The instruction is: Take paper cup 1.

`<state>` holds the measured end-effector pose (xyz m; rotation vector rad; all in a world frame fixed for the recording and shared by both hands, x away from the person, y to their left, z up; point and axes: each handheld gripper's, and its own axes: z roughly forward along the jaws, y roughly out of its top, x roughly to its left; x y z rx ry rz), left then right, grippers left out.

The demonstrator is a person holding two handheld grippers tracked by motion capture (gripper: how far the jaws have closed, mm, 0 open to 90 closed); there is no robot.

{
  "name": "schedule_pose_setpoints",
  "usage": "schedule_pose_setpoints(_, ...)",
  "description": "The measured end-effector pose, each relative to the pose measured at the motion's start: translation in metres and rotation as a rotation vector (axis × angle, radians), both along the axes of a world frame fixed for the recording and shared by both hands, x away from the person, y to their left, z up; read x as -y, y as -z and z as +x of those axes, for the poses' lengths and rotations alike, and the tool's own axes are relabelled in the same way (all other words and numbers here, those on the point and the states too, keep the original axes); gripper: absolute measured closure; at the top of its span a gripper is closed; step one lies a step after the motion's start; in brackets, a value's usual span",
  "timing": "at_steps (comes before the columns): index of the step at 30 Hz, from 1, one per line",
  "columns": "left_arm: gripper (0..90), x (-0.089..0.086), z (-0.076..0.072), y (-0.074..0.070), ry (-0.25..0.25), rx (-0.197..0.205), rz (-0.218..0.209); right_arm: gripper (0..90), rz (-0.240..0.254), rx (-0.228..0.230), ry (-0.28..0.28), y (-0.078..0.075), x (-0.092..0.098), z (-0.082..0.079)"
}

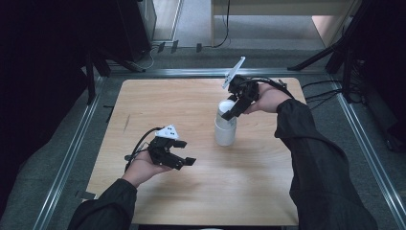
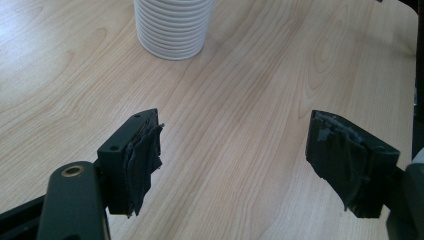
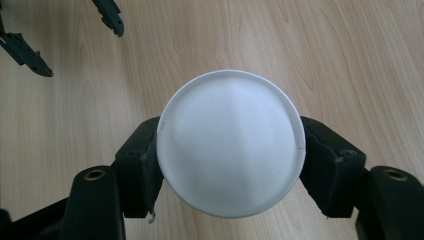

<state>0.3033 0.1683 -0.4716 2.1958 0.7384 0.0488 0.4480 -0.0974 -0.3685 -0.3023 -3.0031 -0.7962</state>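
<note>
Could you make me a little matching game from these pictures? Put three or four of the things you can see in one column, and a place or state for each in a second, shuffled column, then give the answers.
Things
1. tall stack of white ribbed paper cups
2. left gripper
3. right gripper
4. light wooden table top

States
A. jaws apart, nothing between them
B. carries everything else
C. jaws set on either side of the topmost cup
D. stands upright near the middle of the table

Pairs: 1-D, 2-A, 3-C, 4-B
</note>
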Motion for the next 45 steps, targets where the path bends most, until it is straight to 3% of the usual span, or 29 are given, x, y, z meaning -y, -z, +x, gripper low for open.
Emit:
schedule_pose_setpoints(26,22.1,-0.002,0.001,-0.001,-0.007,-0.003,-0.010,33.6,0.013,0.009,0.005,-0.017,0.000,-0.003)
schedule_pose_setpoints(45,22.1,-0.003,0.002,-0.002,-0.013,-0.005,-0.018,33.9,0.049,0.026,0.000,-0.050,0.006,-0.008)
